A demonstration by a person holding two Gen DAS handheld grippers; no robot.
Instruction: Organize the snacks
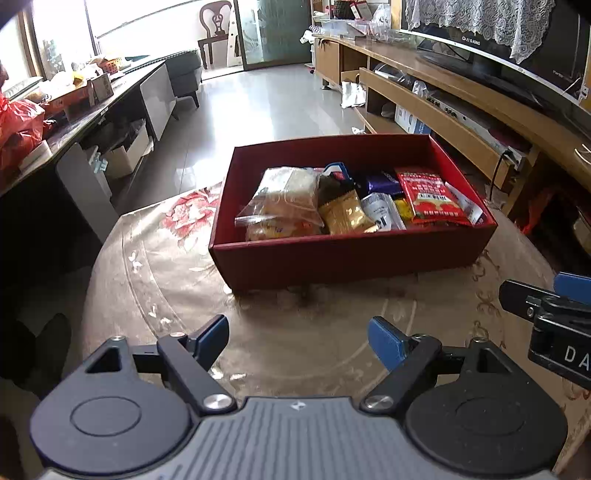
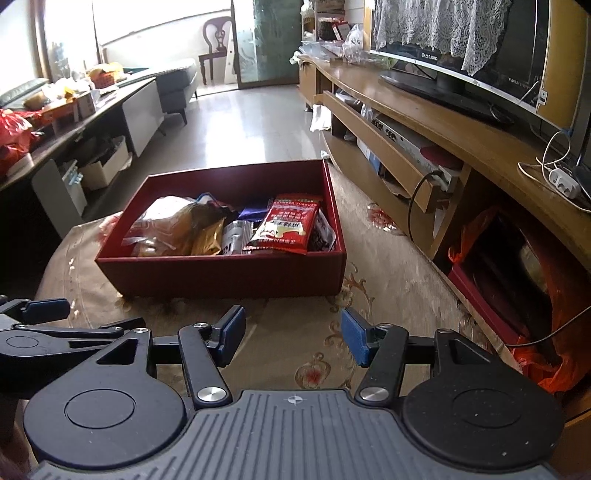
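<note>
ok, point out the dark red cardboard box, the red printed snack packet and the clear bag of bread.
dark red cardboard box (image 1: 343, 254), left wrist view, near wall
red printed snack packet (image 2: 288, 225), right wrist view, front face
clear bag of bread (image 1: 284, 199), left wrist view, middle

stood on a round table under a floral cloth. saw a lace-draped television on a long wooden cabinet to the right, a dark chair by the glass door, an orange bag low down.
</note>
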